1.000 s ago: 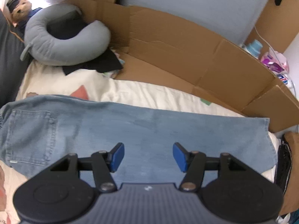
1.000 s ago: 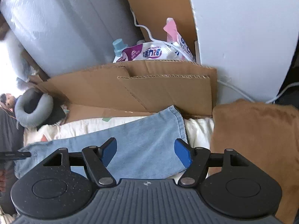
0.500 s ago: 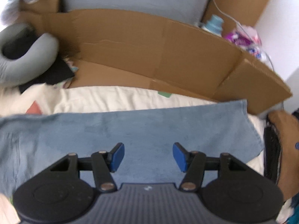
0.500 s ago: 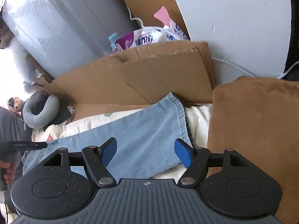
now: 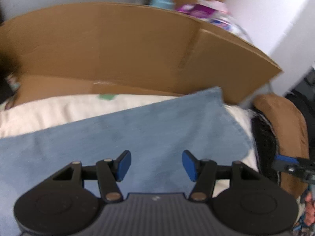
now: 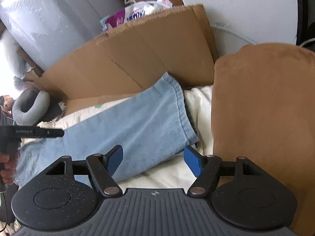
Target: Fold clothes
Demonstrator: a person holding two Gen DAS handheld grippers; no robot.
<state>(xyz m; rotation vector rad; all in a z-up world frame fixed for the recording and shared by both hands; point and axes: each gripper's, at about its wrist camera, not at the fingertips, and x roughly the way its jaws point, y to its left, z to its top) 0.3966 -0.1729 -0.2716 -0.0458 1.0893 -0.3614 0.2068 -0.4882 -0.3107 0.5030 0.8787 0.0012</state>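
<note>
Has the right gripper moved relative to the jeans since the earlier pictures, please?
Yes. The right gripper has come down toward the jeans: their hem end, once higher up by the cardboard, now lies between its open fingers.

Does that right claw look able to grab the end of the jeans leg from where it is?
Probably yes. The right claw is open just above the jeans hem, with nothing between them; the brown cloth lies off to the side.

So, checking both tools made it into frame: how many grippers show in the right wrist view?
2. The right gripper fills the bottom foreground; the left gripper pokes in at the left edge, over the jeans.
</note>
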